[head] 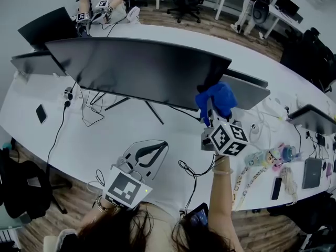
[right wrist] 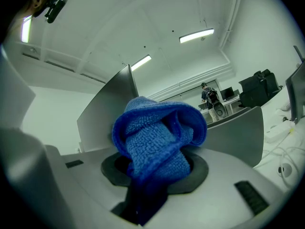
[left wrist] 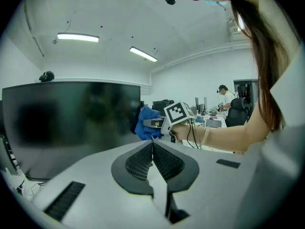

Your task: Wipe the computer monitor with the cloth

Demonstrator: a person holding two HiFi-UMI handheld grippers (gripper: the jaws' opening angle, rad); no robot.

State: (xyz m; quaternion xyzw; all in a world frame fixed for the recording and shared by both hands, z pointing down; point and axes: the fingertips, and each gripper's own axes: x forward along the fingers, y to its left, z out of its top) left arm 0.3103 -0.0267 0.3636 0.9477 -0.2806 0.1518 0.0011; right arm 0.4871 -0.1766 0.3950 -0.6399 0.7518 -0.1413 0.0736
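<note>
The long white table [head: 173, 140] runs under and ahead of both grippers. On it, straight ahead of them, stands the wide, dark, curved monitor [head: 142, 72]; its screen fills the left of the left gripper's view. The right gripper [head: 212, 115] is raised and reaches forward to the monitor's right-hand end, with its jaws clamped on the blue cloth [head: 219, 100]. The cloth bunches up out of the jaws in a thick fold and sits right at the screen's right edge, though whether it presses on the glass cannot be told. The left gripper [left wrist: 152, 143] is held lower and nearer the person, well back from the screen and pointed towards it, its jaws closed together on nothing.
</note>
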